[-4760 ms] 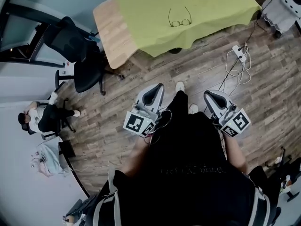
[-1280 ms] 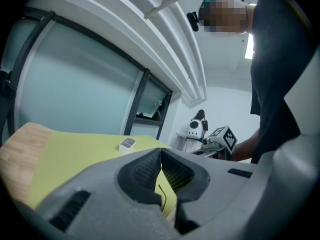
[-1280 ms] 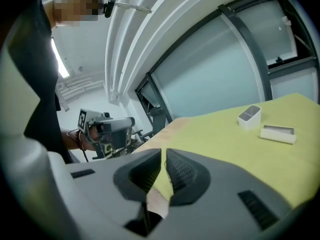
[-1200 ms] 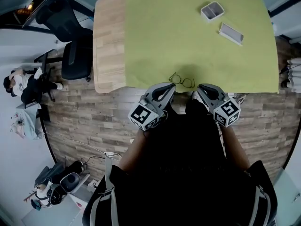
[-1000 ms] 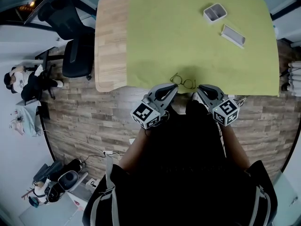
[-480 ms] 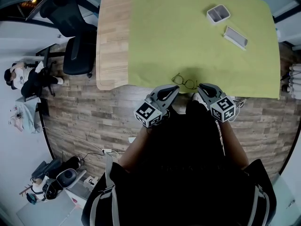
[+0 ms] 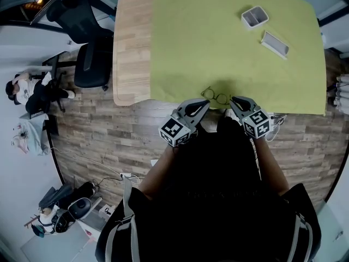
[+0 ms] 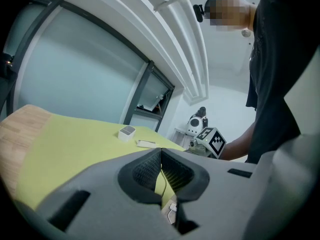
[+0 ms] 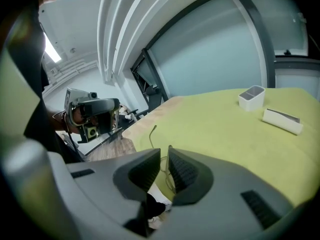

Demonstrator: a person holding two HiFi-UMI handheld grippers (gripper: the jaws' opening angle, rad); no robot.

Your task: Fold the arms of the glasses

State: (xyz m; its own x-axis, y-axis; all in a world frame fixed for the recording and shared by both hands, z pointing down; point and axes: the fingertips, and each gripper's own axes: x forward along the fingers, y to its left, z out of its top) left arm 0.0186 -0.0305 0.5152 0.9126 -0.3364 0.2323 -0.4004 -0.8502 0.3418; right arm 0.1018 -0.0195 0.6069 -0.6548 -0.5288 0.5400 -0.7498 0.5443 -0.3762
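Thin dark wire-framed glasses (image 7: pixel 215 96) lie on the green cloth (image 7: pixel 218 48) near the table's front edge, arms spread open. My left gripper (image 7: pixel 205 103) hovers just short of them on their left, its jaws pressed together with nothing held (image 8: pixel 161 150). Close to their right stands my right gripper (image 7: pixel 232 99), its jaws a narrow gap apart and empty (image 9: pixel 164 149). In the right gripper view one arm of the glasses (image 9: pixel 151 134) rises just past the fingertips. Neither gripper touches the glasses.
A small white box (image 7: pixel 254 16) and a flat white case (image 7: pixel 274 43) lie at the cloth's far right. Bare wood (image 7: pixel 131 42) shows at the table's left. An office chair (image 7: pixel 90 64) stands left of the table, and a seated person (image 7: pixel 27 91) is further left.
The person has walked up to the table. Over the last second both grippers crept slightly forward, toward the glasses. The glasses have not moved.
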